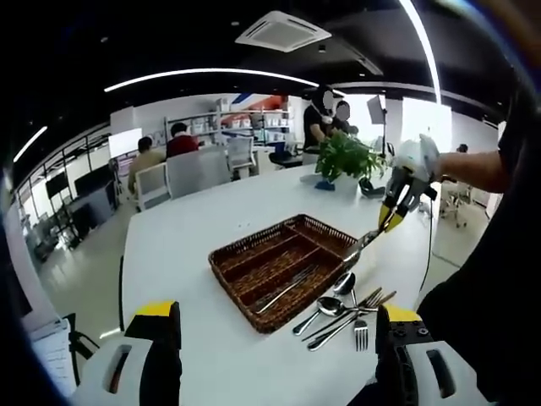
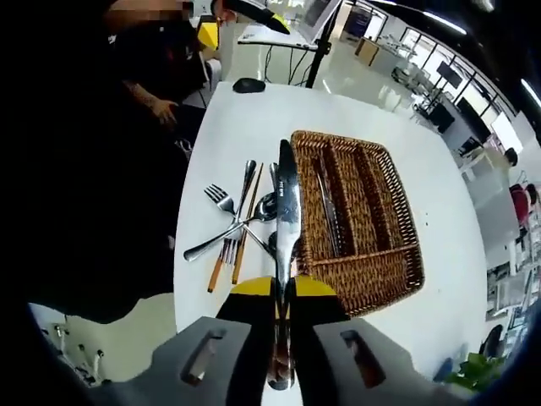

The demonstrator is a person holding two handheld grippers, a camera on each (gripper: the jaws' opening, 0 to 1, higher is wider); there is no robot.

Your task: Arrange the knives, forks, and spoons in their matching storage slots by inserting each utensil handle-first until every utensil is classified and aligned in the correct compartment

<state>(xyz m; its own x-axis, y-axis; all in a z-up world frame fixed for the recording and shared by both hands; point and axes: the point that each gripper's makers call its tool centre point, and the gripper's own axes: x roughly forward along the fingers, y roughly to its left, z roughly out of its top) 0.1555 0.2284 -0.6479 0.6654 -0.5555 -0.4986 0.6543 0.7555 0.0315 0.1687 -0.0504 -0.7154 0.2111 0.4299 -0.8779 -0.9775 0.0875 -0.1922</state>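
- Brown woven wicker cutlery tray (image 1: 254, 254), at the frame's centre, on a plain white table (image 1: 194, 228).
- Shiny silver table knife (image 2: 287, 211) at centre frame.
- Yellow-tipped black-and-grey right gripper (image 2: 282, 292), lower centre.
- Silver forks with orange-brown wooden handles (image 2: 226, 254), left of centre.
- Green leafy potted plant (image 1: 345, 156), upper right.

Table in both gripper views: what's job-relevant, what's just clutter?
Job:
- wicker tray, one utensil already in a slot
- knife clamped in right gripper
- loose forks and spoons beside the tray

Clutter:
- potted plant
- computer mouse
- office chairs
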